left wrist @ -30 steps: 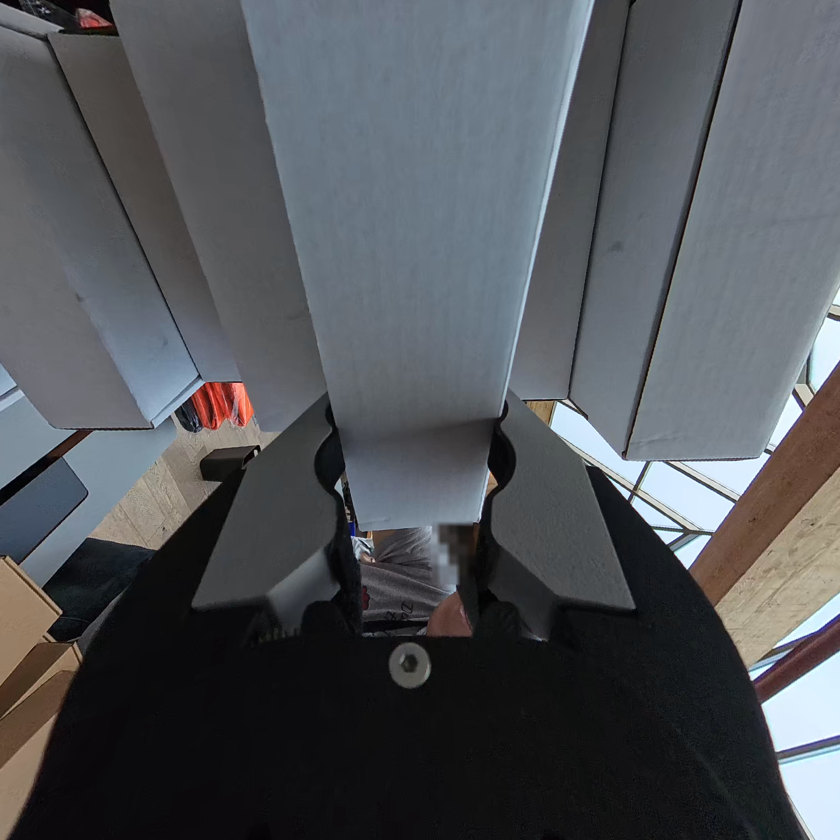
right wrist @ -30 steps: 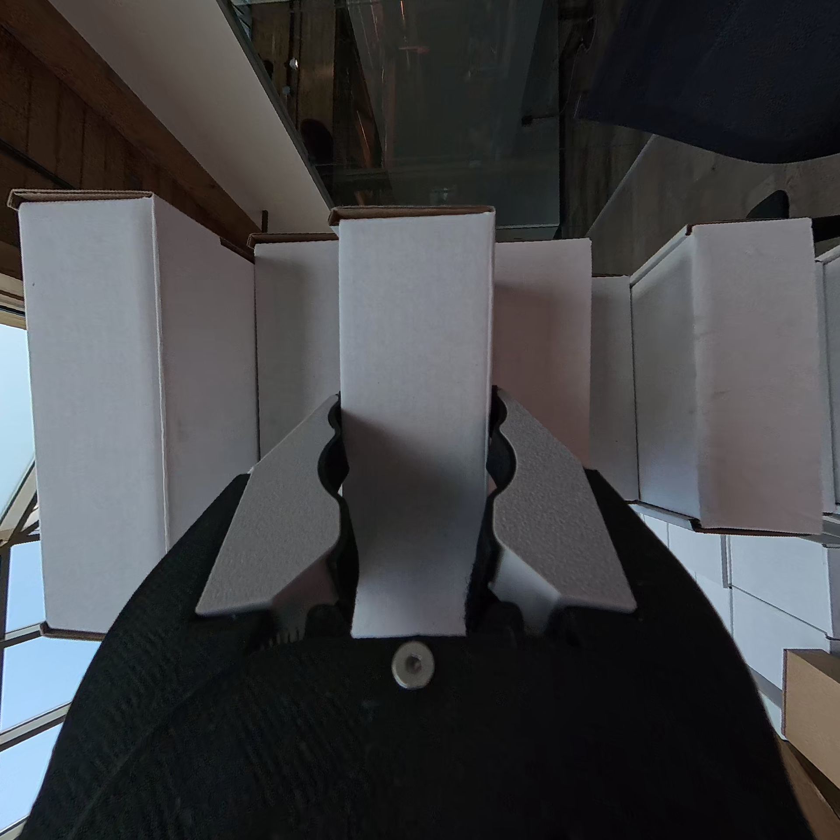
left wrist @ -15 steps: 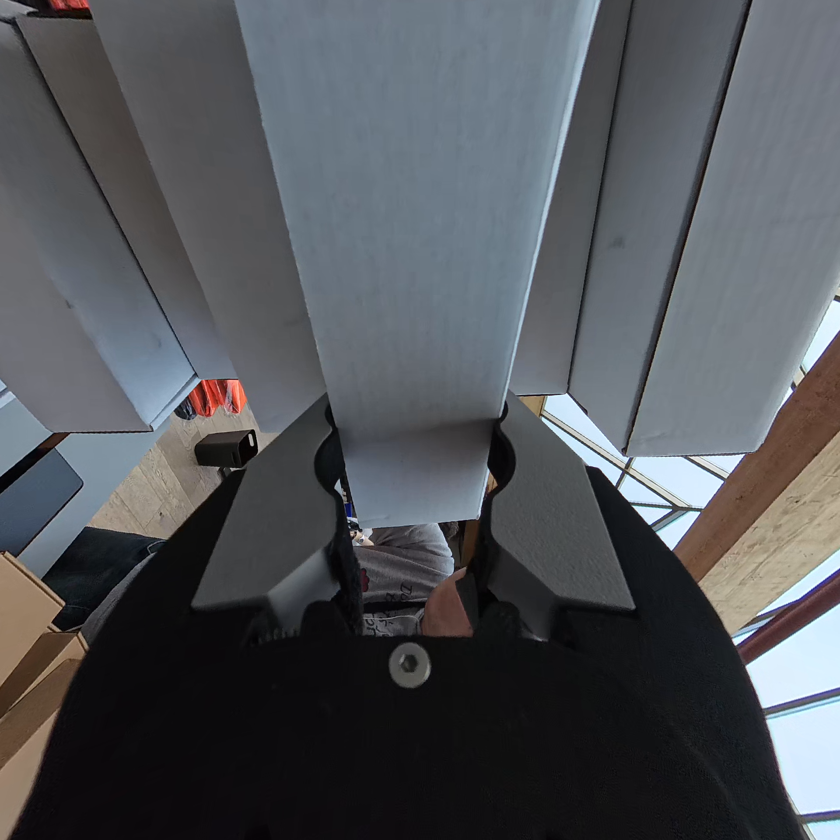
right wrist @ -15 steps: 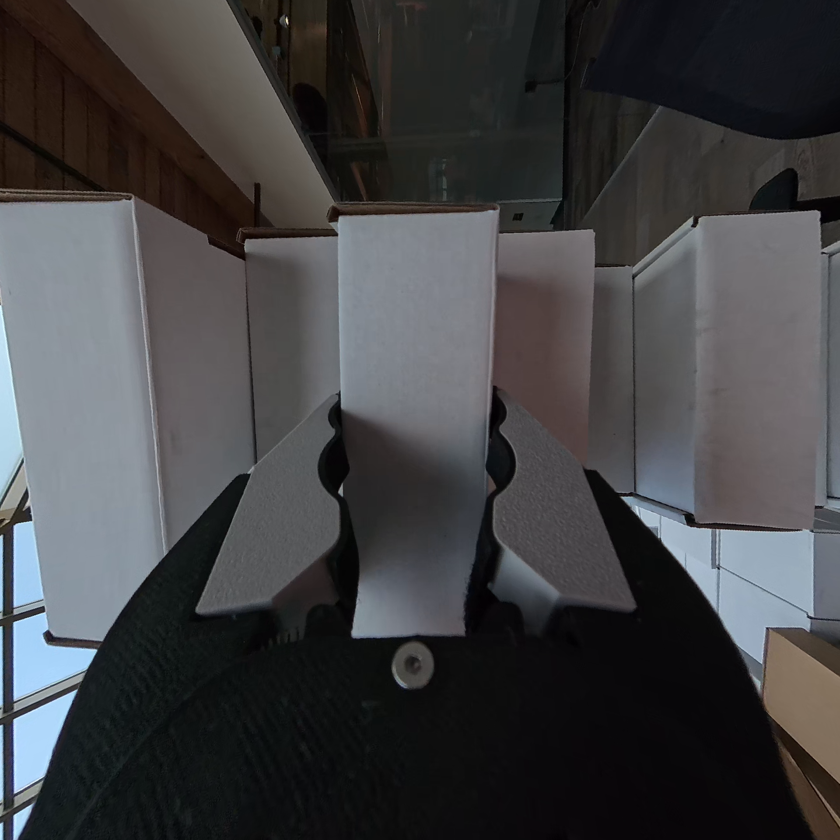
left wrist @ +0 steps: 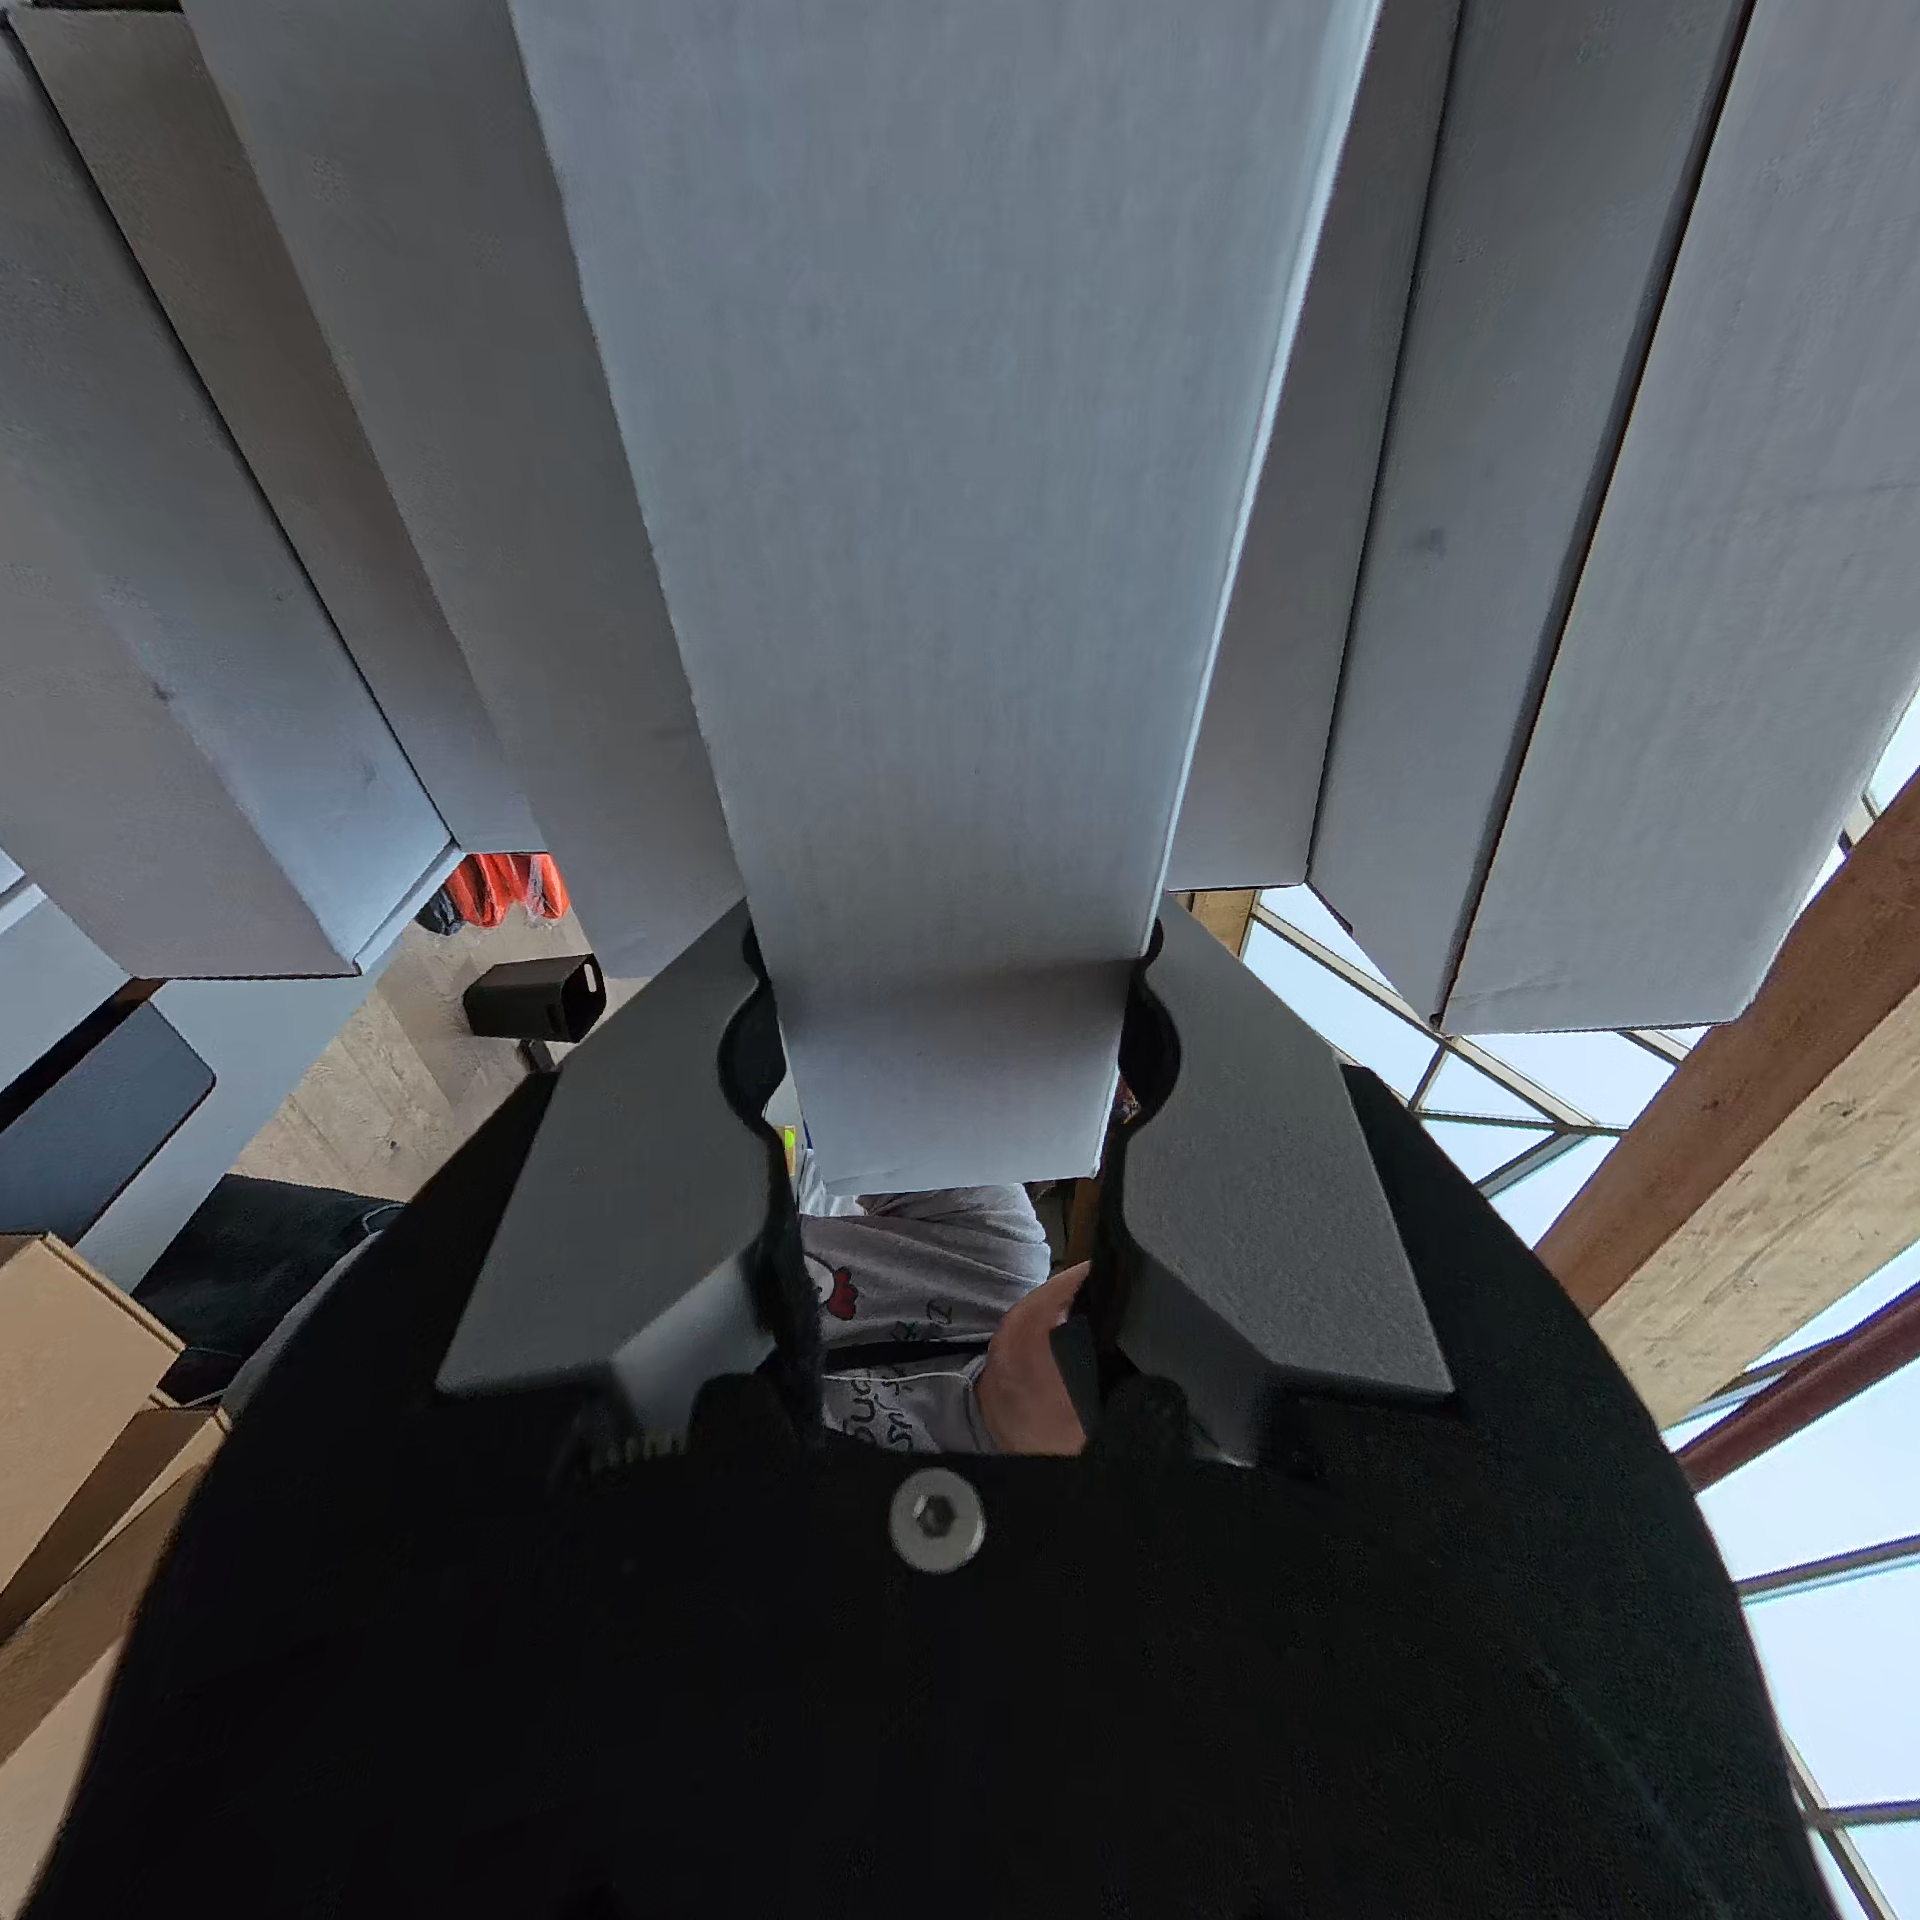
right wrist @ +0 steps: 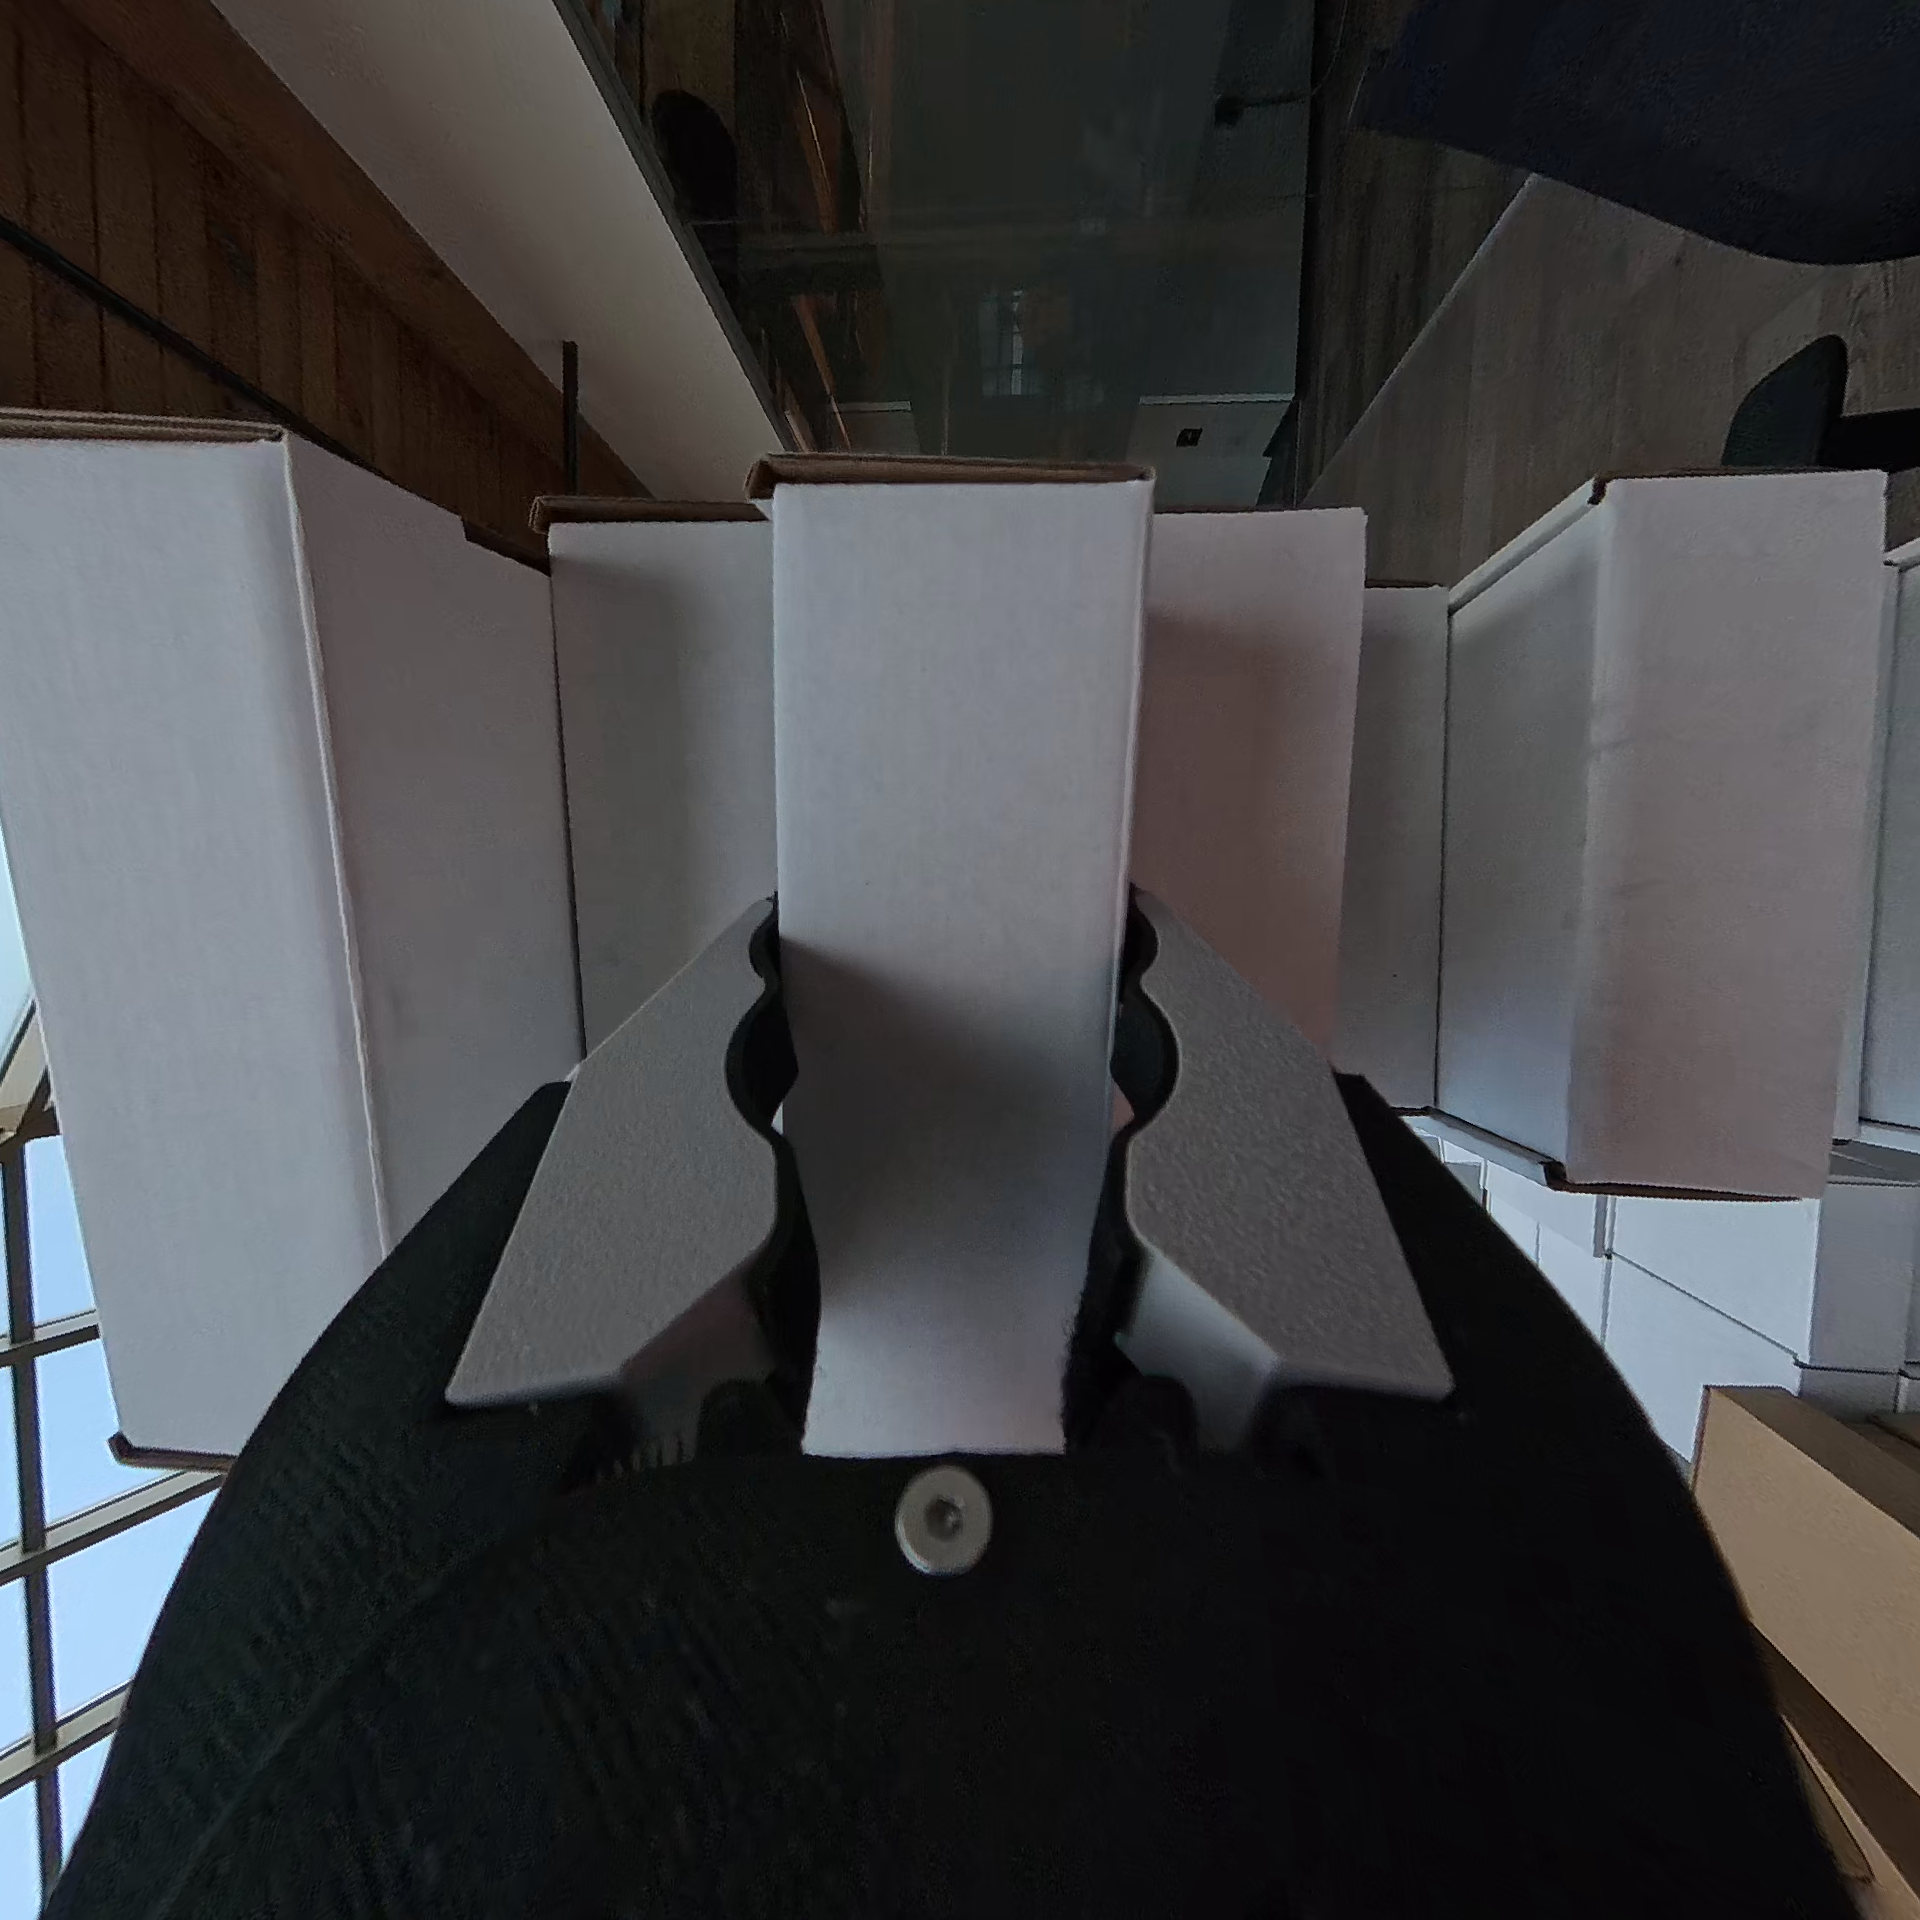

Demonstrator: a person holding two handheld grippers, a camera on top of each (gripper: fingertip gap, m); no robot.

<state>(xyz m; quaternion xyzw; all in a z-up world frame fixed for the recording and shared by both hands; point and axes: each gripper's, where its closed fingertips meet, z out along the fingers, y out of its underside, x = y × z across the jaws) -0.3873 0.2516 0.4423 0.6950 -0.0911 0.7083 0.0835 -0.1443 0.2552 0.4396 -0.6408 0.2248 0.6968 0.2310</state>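
Note:
My left gripper (left wrist: 951, 935) is shut on the end of a long white cardboard box (left wrist: 935, 520) that runs forward out of the top of the left wrist view. Similar white boxes (left wrist: 156, 623) stand close on both sides of it. My right gripper (right wrist: 951, 914) is shut on a white box (right wrist: 956, 707), which sits deep between the fingers, its far end showing a brown edge. I cannot tell whether both grippers hold the same box. A person's hand (left wrist: 1029, 1371) and grey shirt show behind the left gripper's fingers.
More white boxes stand beside the held one in the right wrist view, on the left (right wrist: 187, 831) and right (right wrist: 1662, 831). Brown cartons sit at the lower left (left wrist: 62, 1382) and lower right (right wrist: 1818, 1558). A wooden beam (left wrist: 1766, 1143) and windows lie to the right.
Both grips are unchanged. The neighbouring boxes have drifted slightly in both views, and the big box on the left of the right wrist view has come nearer.

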